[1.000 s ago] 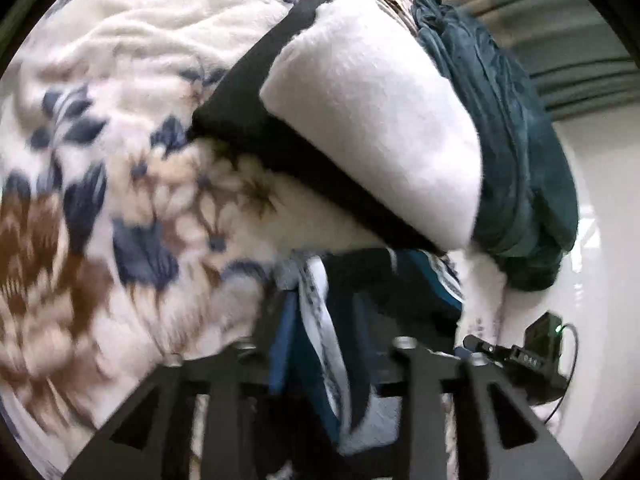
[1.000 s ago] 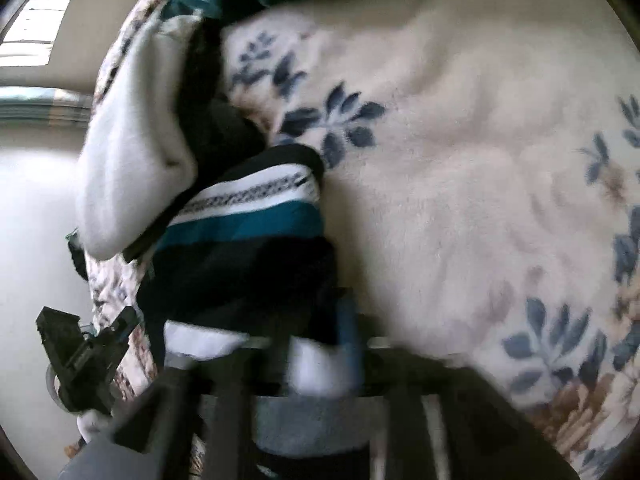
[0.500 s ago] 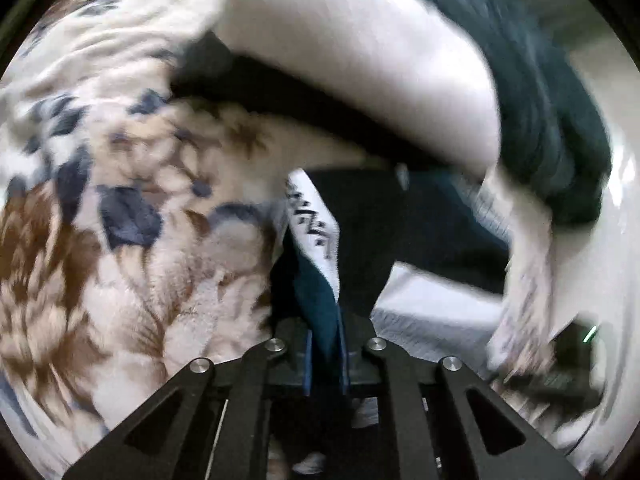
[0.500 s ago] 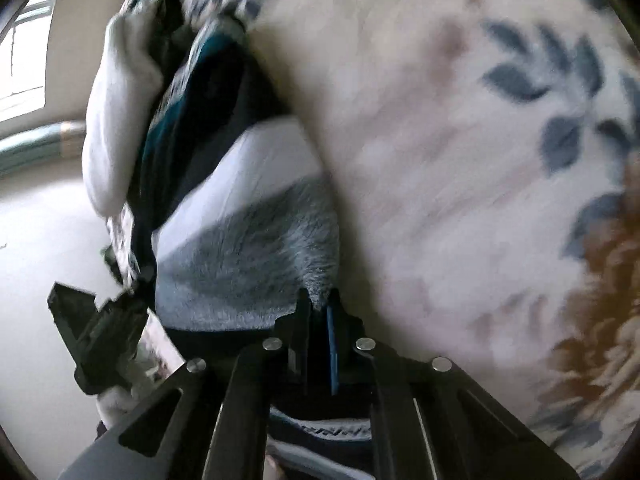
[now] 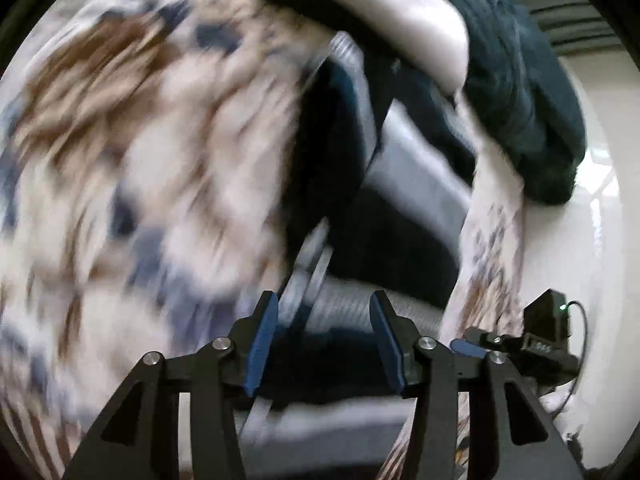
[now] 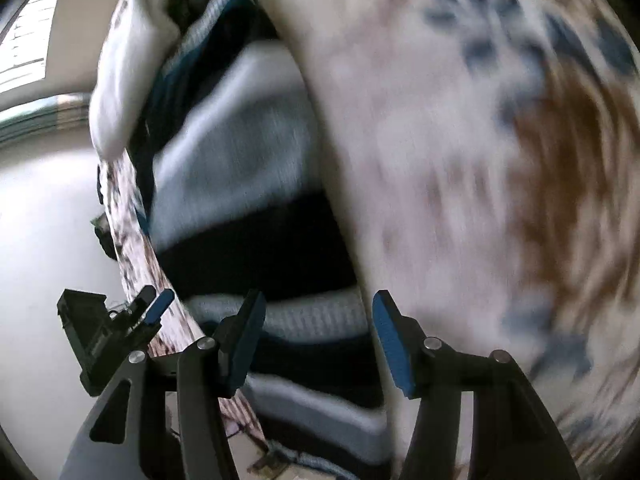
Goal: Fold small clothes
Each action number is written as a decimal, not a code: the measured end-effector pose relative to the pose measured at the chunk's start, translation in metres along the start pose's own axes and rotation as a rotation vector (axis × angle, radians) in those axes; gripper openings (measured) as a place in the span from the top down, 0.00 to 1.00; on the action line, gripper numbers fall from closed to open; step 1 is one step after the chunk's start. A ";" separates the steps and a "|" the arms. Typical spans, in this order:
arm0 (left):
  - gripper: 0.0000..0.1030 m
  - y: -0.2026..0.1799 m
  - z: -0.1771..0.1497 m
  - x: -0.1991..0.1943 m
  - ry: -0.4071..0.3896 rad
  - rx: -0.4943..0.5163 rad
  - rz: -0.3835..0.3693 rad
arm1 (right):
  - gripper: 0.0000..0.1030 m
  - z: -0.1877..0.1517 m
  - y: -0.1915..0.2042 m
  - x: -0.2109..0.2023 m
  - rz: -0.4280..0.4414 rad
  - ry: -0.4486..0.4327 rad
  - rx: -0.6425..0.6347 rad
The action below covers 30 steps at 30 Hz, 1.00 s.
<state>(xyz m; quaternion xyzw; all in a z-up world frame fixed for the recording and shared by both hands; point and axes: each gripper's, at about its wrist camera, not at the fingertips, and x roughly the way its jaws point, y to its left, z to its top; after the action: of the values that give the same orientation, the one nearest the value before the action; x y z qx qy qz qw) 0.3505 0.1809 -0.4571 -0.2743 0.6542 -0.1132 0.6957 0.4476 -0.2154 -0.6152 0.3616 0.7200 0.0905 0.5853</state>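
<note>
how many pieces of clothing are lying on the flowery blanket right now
3. The striped garment lies nearest, just ahead of both claws. The white and black piece lies beyond it. The dark teal one sits at the blanket's far edge. Blur may hide others.

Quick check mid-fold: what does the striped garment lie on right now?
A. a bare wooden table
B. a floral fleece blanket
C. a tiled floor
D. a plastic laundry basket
B: the striped garment lies on the floral blanket, whose blue and brown flowers also fill the left wrist view beside the garment.
</note>
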 end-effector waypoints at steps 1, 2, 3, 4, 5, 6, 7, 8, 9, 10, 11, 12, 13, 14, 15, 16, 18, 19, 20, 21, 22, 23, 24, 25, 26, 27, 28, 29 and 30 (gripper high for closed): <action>0.56 0.003 -0.012 -0.002 0.016 0.000 -0.009 | 0.44 -0.018 -0.004 0.005 -0.006 0.012 0.015; 0.56 0.006 -0.027 -0.002 0.042 0.001 -0.007 | 0.44 -0.037 -0.007 0.009 -0.015 0.019 0.024; 0.56 0.011 -0.043 -0.002 0.069 0.010 0.020 | 0.44 -0.051 -0.010 0.013 -0.023 0.026 0.033; 0.56 0.013 -0.057 0.001 0.093 0.024 0.040 | 0.44 -0.065 -0.013 0.016 -0.029 0.030 0.046; 0.56 0.017 -0.067 0.003 0.115 0.033 0.056 | 0.44 -0.079 -0.018 0.018 -0.031 0.033 0.057; 0.56 0.021 -0.077 0.006 0.131 0.037 0.073 | 0.44 -0.095 -0.022 0.023 -0.035 0.042 0.073; 0.56 0.025 -0.088 0.008 0.151 0.040 0.084 | 0.44 -0.112 -0.026 0.029 -0.040 0.051 0.091; 0.56 0.029 -0.098 0.012 0.169 0.047 0.090 | 0.44 -0.129 -0.029 0.034 -0.053 0.052 0.105; 0.56 0.031 -0.106 0.015 0.183 0.056 0.098 | 0.44 -0.139 -0.035 0.035 -0.065 0.055 0.110; 0.56 0.032 -0.117 0.017 0.194 0.076 0.113 | 0.44 -0.154 -0.039 0.040 -0.083 0.062 0.120; 0.56 0.032 -0.124 0.016 0.196 0.092 0.133 | 0.44 -0.163 -0.043 0.042 -0.090 0.065 0.131; 0.56 0.030 -0.127 0.014 0.195 0.102 0.145 | 0.44 -0.178 -0.046 0.049 -0.100 0.070 0.146; 0.56 0.027 -0.136 0.008 0.185 0.115 0.147 | 0.44 -0.186 -0.047 0.053 -0.107 0.073 0.154; 0.56 0.028 -0.142 0.004 0.178 0.118 0.149 | 0.44 -0.199 -0.050 0.058 -0.116 0.075 0.165; 0.56 0.027 -0.150 -0.004 0.165 0.117 0.148 | 0.44 -0.209 -0.062 0.057 -0.123 0.074 0.168; 0.56 0.028 -0.157 -0.010 0.157 0.112 0.144 | 0.44 -0.216 -0.061 0.062 -0.128 0.075 0.171; 0.56 0.033 -0.172 -0.013 0.161 0.105 0.139 | 0.44 -0.232 -0.065 0.066 -0.131 0.077 0.168; 0.56 0.041 -0.179 -0.013 0.172 0.101 0.143 | 0.44 -0.239 -0.065 0.069 -0.132 0.074 0.163; 0.56 0.047 -0.183 -0.010 0.182 0.092 0.151 | 0.44 -0.245 -0.067 0.070 -0.135 0.075 0.156; 0.56 0.052 -0.188 -0.006 0.188 0.086 0.156 | 0.44 -0.250 -0.068 0.073 -0.141 0.076 0.144; 0.59 0.057 -0.194 -0.001 0.193 0.085 0.156 | 0.44 -0.256 -0.068 0.076 -0.144 0.077 0.131; 0.61 0.058 -0.197 0.002 0.187 0.089 0.164 | 0.44 -0.260 -0.069 0.080 -0.141 0.082 0.123; 0.82 0.060 -0.200 0.003 0.164 0.100 0.169 | 0.44 -0.263 -0.068 0.085 -0.135 0.083 0.124; 1.00 0.059 -0.204 0.002 0.153 0.111 0.169 | 0.44 -0.267 -0.069 0.089 -0.124 0.079 0.124; 1.00 0.057 -0.206 0.002 0.140 0.119 0.174 | 0.44 -0.270 -0.069 0.092 -0.120 0.072 0.118; 1.00 0.056 -0.208 0.000 0.118 0.129 0.180 | 0.47 -0.267 -0.068 0.094 -0.120 0.064 0.118; 1.00 0.055 -0.210 -0.004 0.098 0.133 0.188 | 0.66 -0.270 -0.066 0.094 -0.128 0.043 0.109; 1.00 0.053 -0.212 -0.010 0.071 0.129 0.192 | 0.77 -0.271 -0.062 0.095 -0.143 0.031 0.101; 1.00 0.051 -0.214 -0.019 0.039 0.122 0.190 | 0.81 -0.273 -0.058 0.094 -0.149 0.015 0.091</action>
<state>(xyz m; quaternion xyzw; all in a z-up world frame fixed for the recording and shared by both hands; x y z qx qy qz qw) 0.1300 0.1831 -0.4667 -0.1659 0.6828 -0.0914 0.7056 0.1707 -0.1185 -0.6392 0.3326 0.7526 0.0167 0.5681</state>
